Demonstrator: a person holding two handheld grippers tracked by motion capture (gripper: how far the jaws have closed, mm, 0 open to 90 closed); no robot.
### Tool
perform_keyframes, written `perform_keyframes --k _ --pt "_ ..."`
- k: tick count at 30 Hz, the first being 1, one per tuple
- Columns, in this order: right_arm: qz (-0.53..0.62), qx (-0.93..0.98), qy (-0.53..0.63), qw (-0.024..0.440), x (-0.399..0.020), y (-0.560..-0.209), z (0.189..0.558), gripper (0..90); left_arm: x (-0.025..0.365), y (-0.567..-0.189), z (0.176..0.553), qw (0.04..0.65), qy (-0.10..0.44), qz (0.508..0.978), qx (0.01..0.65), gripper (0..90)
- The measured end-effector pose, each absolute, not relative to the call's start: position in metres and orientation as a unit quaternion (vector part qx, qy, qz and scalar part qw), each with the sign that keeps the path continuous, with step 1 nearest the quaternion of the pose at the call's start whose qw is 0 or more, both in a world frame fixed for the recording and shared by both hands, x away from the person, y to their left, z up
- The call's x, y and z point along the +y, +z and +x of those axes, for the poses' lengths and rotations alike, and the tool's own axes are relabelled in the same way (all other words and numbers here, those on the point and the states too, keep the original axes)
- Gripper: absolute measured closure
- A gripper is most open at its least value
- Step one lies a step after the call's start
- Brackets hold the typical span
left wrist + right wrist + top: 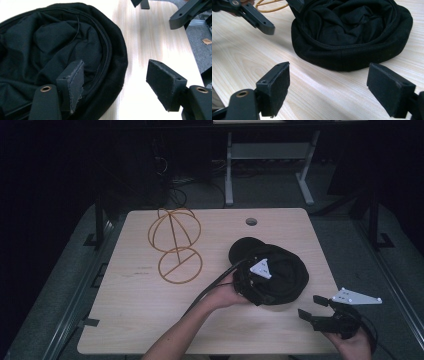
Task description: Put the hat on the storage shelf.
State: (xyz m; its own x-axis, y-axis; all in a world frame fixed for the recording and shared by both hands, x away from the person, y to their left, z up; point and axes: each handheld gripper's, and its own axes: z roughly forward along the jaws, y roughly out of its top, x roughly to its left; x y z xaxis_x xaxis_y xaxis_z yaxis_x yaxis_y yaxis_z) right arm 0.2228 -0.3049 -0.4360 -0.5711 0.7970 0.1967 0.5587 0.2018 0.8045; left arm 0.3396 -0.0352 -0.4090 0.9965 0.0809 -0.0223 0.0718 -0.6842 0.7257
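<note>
— Where the high view looks down on the desk [150,320], what lies near the right edge?
— A black hat [287,270], hollow side up, toward the right edge and about midway between the far and near edges. The left gripper [260,287] sits over its near-left rim, held by a hand [225,295]. The right gripper [312,307] hovers at the near right corner, just beside the hat, apart from it.
— And on the left half?
— A yellow wire stand [172,245] lies toward the far edge, well apart from the hat.
— Left gripper view?
— Its jaws stand fairly wide around the hat's rim [117,62]: one pad [75,82] inside the hollow against the lining, the other [162,82] outside over bare wood. Nothing is pinched.
— Right gripper view?
— Jaws wide, nothing between them but bare desk; the hat [352,57] lies just beyond the pads, the left gripper's jaw at its far-left rim.
</note>
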Motion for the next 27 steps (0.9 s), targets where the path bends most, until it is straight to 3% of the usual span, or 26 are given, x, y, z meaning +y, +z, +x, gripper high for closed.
perform_keyframes --k 18,27 --pt "0.443 0.766 0.449 0.129 -0.307 -0.438 0.223 18.1 -0.057 -0.441 0.352 0.327 -0.009 0.944 0.040 34.8" --pt "0.439 0.769 0.447 0.128 -0.306 -0.438 0.223 18.3 -0.059 -0.446 0.349 0.308 0.008 0.951 0.030 41.7"
